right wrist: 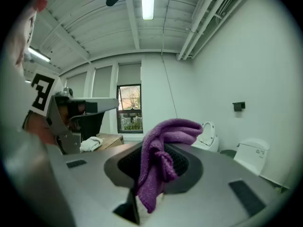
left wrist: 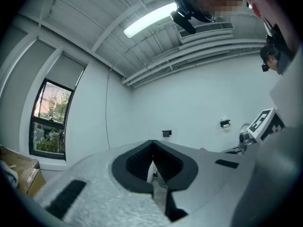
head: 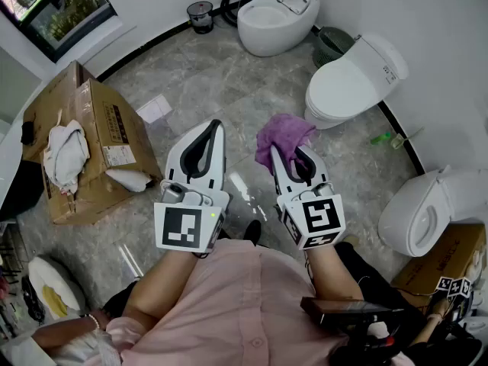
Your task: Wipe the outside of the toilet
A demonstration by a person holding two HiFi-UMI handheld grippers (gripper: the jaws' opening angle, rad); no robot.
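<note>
Ahead, closed toilet (head: 347, 82) pointing lower-left, right tool (head: 293, 155) clamping purple cloth (head: 283, 133).

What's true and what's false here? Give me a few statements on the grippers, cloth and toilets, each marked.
1. The right gripper is shut on a purple cloth. True.
2. The left gripper holds a white rag. False: its jaws are together on nothing. The white rag lies on the cardboard box.
3. The purple cloth is pressed against a toilet. False: it hangs in the air, clear of the shut-lid toilet.
4. The far toilet has its lid raised. True.
</note>
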